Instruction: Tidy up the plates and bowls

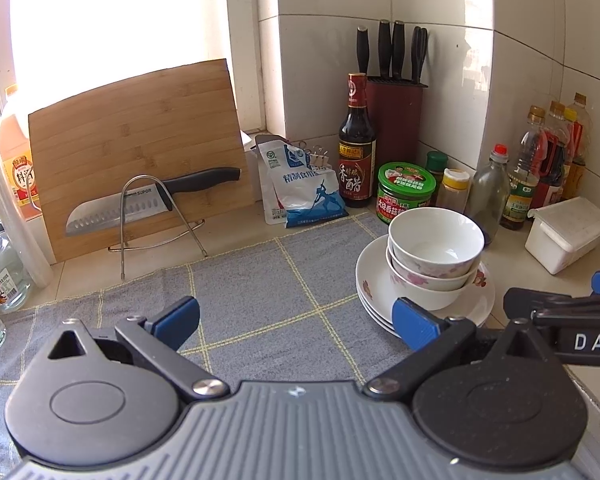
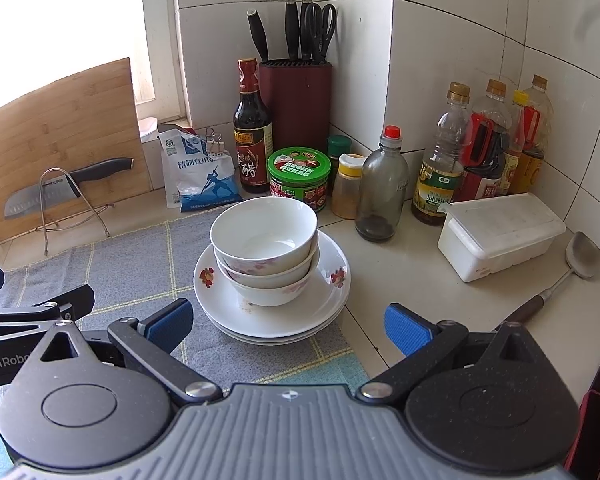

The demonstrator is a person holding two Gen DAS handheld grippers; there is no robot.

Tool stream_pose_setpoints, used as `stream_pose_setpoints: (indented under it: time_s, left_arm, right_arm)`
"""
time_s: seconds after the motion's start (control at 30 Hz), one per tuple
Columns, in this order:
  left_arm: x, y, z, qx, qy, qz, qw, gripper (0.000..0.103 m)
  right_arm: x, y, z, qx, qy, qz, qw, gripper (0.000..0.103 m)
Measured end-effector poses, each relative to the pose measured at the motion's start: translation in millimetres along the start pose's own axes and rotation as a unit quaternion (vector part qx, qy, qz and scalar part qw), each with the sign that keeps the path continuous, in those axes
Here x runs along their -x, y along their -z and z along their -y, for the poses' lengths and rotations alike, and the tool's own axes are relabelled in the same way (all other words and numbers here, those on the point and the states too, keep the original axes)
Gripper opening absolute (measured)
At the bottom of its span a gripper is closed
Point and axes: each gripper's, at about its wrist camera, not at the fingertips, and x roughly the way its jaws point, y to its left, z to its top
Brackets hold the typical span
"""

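Three white bowls [image 2: 265, 240] with pink flower prints sit nested inside one another on a stack of white floral plates [image 2: 324, 300], at the right edge of a grey checked cloth [image 1: 252, 280]. In the left wrist view the bowls [image 1: 436, 248] and plates [image 1: 370, 280] lie to the right of my left gripper [image 1: 298, 324], which is open and empty over the cloth. My right gripper [image 2: 288, 324] is open and empty too, just in front of the plate stack. Each gripper shows at the edge of the other's view.
Behind the stack stand a green-lidded jar [image 2: 299, 178], a vinegar bottle [image 2: 252, 132], a knife block [image 2: 296, 96], spice jars and oil bottles [image 2: 440, 160]. A white lidded box [image 2: 500, 236] and a ladle [image 2: 580, 260] lie right. A cutting board [image 1: 136, 152] with a knife [image 1: 152, 200] on a wire stand leans left.
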Motion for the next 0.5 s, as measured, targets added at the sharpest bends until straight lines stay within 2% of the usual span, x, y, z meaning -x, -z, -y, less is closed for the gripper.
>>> stream_pose_setpoints:
  time_s: [0.5]
  left_arm:
    - [3.6, 1.1, 0.6, -0.004, 0.002, 0.003, 1.0, 0.102]
  right_arm:
    - [3.5, 2.3, 2.4, -0.002, 0.003, 0.002, 1.0, 0.103]
